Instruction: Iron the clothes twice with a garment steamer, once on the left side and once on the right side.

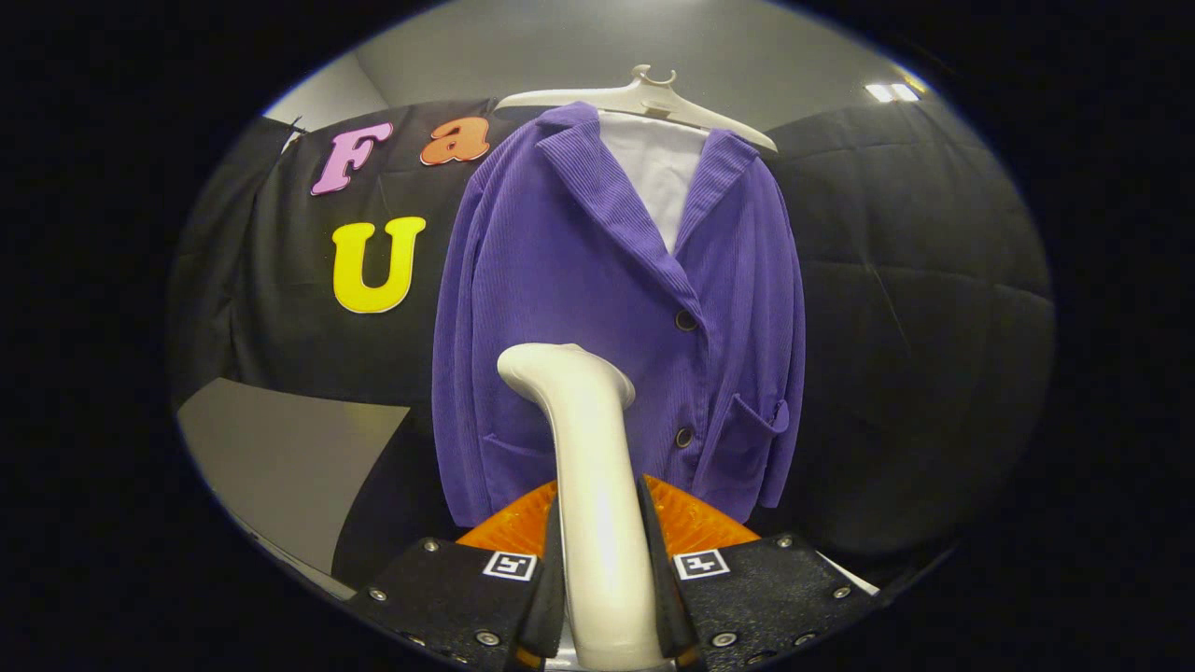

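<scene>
A purple corduroy jacket (597, 308) hangs on a white hanger (644, 98) over a white inner layer (658, 173), straight ahead against the black cloth wall. My gripper (602, 560) is shut on the handle of a white garment steamer (588, 467). The handle rises between both fingers (551, 579). Its head (560, 369) bends toward the jacket's lower left front, near the middle buttons. Whether the head touches the cloth I cannot tell.
An orange ribbed piece (691, 523) lies just beyond the fingers below the jacket hem. A grey panel (280, 457) stands low to the left. Black cloth wall (915, 308) stretches to the right of the jacket.
</scene>
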